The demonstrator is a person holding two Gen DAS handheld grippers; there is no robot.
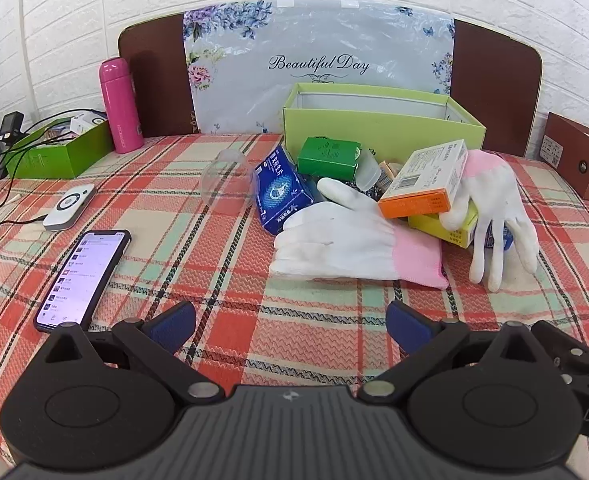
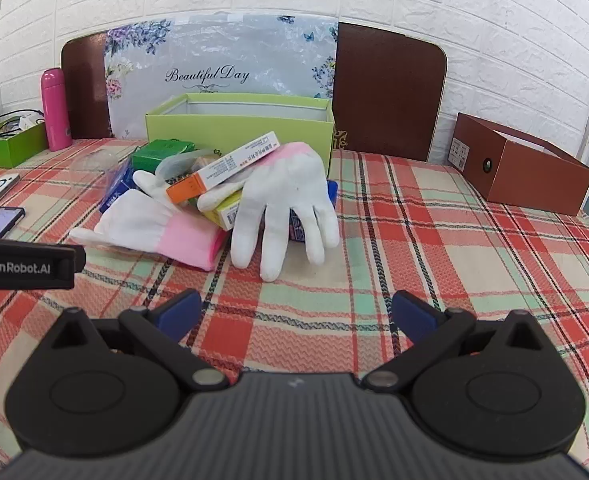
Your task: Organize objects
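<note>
Gloves lie ahead: the flat glove (image 1: 346, 244) before the left tongs (image 1: 290, 326), the draped glove (image 2: 290, 204) before the right tongs (image 2: 296, 316); both tongs are held apart, empty.

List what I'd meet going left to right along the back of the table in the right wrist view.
Dark green open box → pink cylindrical flask → light green open cardboard box → brown open cardboard box.
</note>
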